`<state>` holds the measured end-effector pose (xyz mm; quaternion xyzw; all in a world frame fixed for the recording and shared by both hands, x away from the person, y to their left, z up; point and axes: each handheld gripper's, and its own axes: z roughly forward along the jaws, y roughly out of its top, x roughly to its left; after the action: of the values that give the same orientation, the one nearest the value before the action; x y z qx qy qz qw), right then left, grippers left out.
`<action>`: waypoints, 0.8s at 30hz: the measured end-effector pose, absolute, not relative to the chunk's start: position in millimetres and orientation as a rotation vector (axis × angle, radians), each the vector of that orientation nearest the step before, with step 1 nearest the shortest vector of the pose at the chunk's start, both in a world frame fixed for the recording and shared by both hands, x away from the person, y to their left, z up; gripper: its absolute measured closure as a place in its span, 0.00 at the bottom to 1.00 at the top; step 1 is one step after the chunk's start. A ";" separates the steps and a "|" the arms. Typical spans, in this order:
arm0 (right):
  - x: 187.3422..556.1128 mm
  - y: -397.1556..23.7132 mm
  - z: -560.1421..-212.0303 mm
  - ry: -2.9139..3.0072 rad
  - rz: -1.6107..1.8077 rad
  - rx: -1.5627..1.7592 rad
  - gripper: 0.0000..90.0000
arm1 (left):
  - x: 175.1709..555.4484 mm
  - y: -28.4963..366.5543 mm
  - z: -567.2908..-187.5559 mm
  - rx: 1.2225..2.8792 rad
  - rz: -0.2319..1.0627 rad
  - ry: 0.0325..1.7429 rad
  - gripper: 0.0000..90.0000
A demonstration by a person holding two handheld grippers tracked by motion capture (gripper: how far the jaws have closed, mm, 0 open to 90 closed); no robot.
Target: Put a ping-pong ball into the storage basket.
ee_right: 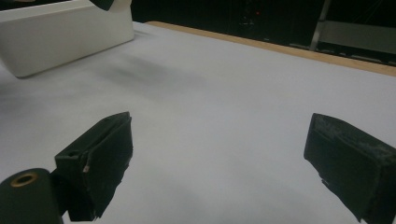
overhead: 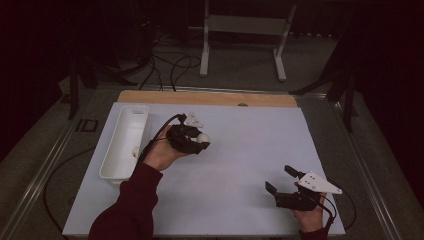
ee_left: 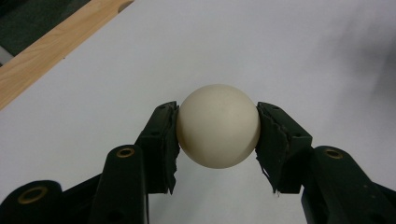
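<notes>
Pale grey-white sheet (overhead: 240, 170) spread flat over the desk (overhead: 210, 97), a strip of light wood left bare along the far edge. Beyond that, dark grey floor with loose black cables (overhead: 170, 67) and the legs of a white metal stand (overhead: 242, 37); room dim, nearly black at the sides.

Long, narrow white plastic tray (overhead: 112, 167) lying lengthwise near the sheet's left edge, walls smooth and matte, corners rounded, one small pale round thing (overhead: 135, 151) resting inside near its right wall.

Smooth cream ball (ee_left: 218, 126), matte and evenly round, pinched at its widest between the two black padded jaws of the left gripper (overhead: 197, 142); pad edges frayed and rough, brass-coloured rivets in the jaw arms. Held just right of the tray, above the sheet, apart from it. Left hand (overhead: 161, 154) wrapped around the gripper body, dark red sleeve (overhead: 131, 205) angling in from the bottom edge, jaws pointing right.

Right gripper (overhead: 281, 180) low over the sheet's near right corner, well apart from the ball, jaws spread wide with nothing between them, pointing left toward the tray; grey three-cornered plate on top, hand (overhead: 310, 217) gripping from below.
</notes>
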<state>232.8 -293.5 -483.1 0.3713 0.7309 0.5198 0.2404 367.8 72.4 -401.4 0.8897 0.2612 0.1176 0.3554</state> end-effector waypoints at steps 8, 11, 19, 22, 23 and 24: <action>232.8 -293.5 -483.3 2.000 1.421 1.016 0.09 | 366.4 76.9 -399.4 2.299 0.307 0.672 0.57; 232.8 -293.5 -483.2 2.000 1.422 1.016 0.09 | 365.6 78.8 -398.2 2.303 0.316 0.667 0.57; 232.9 -293.6 -483.3 2.000 1.422 1.016 0.09 | 364.6 84.2 -395.9 2.300 0.325 0.670 0.57; 232.8 -293.5 -483.3 2.001 1.421 1.017 0.09 | 364.2 86.2 -396.0 2.300 0.330 0.674 0.57; 232.8 -293.6 -483.3 2.001 1.421 1.016 0.09 | 364.1 87.0 -395.8 2.303 0.330 0.673 0.57; 232.9 -293.7 -483.3 2.001 1.420 1.016 0.09 | 363.8 87.6 -395.6 2.302 0.330 0.674 0.57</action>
<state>232.9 -293.7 -483.3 0.3714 0.7312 0.5192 0.2406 363.8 87.6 -395.6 0.8898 0.2605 0.1277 0.3523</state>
